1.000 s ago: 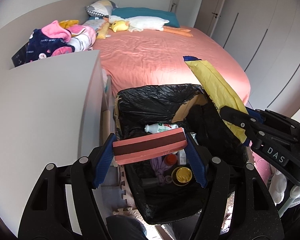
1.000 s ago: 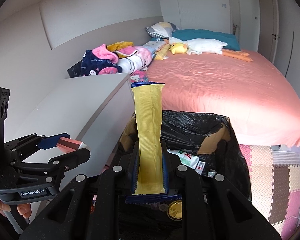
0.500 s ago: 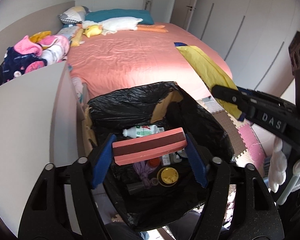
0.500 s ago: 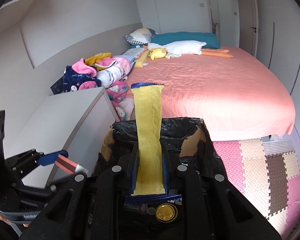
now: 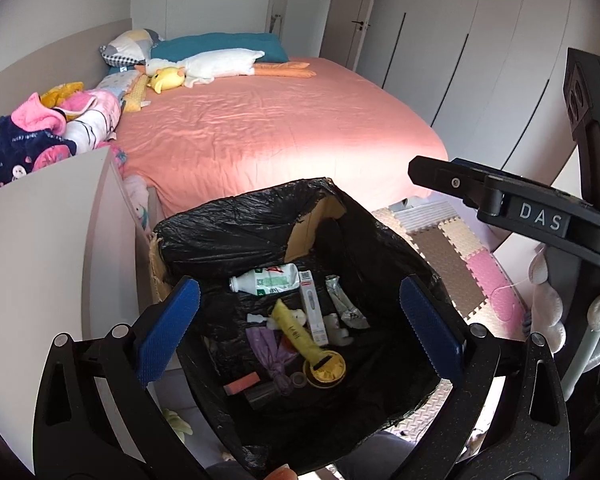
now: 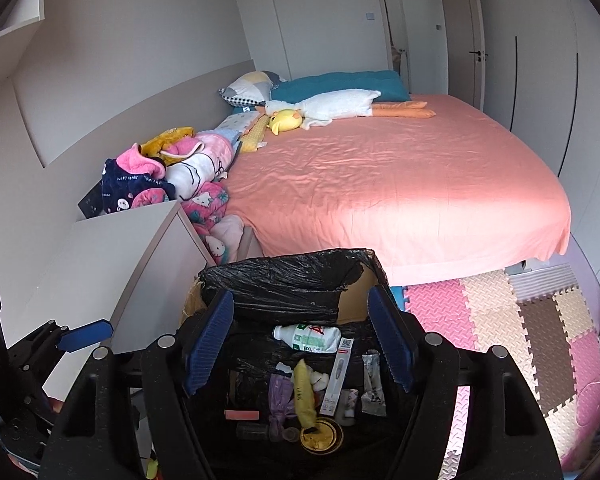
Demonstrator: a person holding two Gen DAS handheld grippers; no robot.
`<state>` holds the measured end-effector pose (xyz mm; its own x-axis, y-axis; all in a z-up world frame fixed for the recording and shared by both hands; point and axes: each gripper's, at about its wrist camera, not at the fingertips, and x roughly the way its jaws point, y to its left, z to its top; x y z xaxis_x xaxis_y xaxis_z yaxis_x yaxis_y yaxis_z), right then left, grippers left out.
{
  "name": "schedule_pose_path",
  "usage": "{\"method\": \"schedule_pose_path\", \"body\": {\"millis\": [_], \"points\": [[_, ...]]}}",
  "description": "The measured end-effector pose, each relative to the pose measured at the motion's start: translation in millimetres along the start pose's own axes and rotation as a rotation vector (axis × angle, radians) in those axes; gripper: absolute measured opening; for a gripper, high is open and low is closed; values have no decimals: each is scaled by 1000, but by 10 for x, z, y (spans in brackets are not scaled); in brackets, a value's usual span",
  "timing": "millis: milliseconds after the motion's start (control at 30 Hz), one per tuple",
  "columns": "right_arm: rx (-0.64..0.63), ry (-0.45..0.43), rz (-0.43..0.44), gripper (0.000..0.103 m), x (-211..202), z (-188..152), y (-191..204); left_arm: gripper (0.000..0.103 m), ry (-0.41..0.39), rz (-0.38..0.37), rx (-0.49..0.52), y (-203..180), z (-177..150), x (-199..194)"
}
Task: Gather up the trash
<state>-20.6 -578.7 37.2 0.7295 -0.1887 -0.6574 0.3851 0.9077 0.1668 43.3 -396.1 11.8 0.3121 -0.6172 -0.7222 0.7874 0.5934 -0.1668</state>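
Both hand-held grippers, left (image 5: 296, 332) and right (image 6: 300, 344), now gape empty. The pink-and-brown block (image 5: 242, 384) and yellow wrapper (image 5: 294, 330) have dropped into the black-lined trash bin (image 5: 236, 236), block at 7 o'clock of the wrapper

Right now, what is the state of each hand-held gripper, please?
Left hand-held gripper: open, holding nothing, above the trash bin.
Right hand-held gripper: open, holding nothing, above the same bin.
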Motion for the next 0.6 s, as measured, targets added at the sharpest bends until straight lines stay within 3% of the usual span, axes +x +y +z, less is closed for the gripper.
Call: {"method": "schedule_pose_path", "body": {"millis": [600], "points": [[-25,3,0,70,-1,-8,73,97,-11,37,0,31,-5,-23]]}}
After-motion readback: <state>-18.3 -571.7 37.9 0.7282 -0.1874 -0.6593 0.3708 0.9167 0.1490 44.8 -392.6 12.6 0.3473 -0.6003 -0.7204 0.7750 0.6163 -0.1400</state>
